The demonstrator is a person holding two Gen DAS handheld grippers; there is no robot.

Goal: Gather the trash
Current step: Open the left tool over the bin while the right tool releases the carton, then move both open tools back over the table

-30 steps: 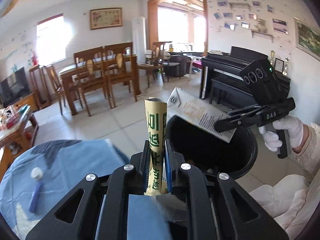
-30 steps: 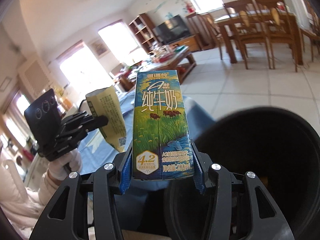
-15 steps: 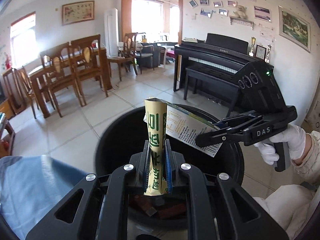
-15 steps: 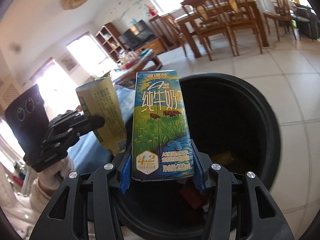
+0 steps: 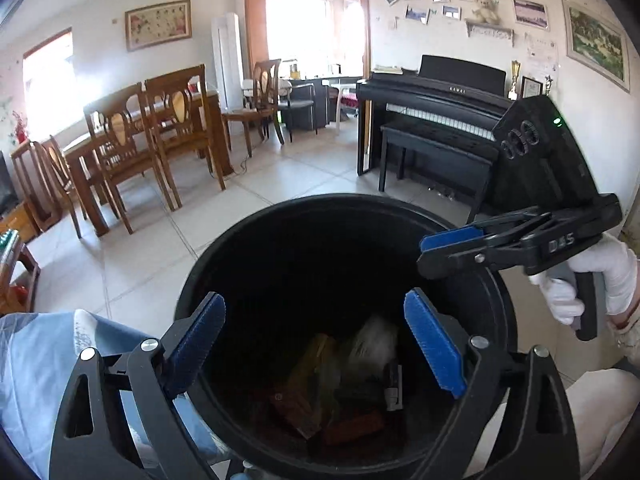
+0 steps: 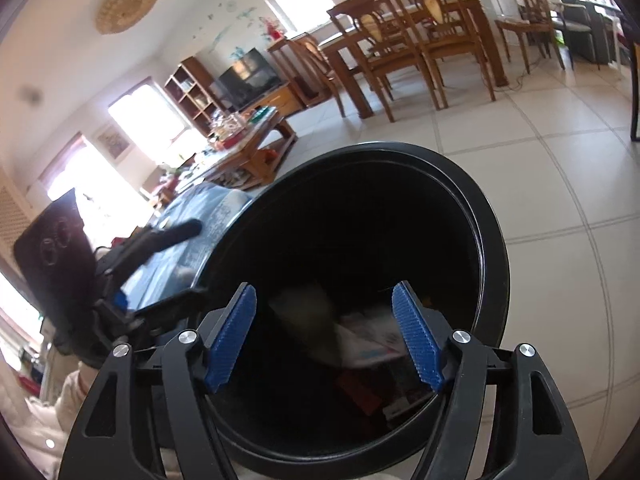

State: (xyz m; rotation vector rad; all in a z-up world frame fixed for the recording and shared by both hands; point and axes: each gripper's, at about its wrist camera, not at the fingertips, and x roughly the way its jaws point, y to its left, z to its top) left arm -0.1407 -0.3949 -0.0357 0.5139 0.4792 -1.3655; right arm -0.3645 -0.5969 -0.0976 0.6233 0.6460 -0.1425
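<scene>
Left wrist: the left hand-held gripper (image 5: pixel 314 344) has just sprung open, empty, above the black bin (image 5: pixel 280 216); light, crushable trash (image 5: pixel 340 384) lies inside. Right wrist: the right hand-held gripper (image 6: pixel 325 336) has likewise just opened, empty, over the bin; cartons take edge grips.

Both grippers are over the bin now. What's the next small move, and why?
Probably lift both back toward the blue cloth for more trash. The left gripper and right gripper have just been opening, nothing sits between their pads, and trash lies blurred inside the black bin.
</scene>
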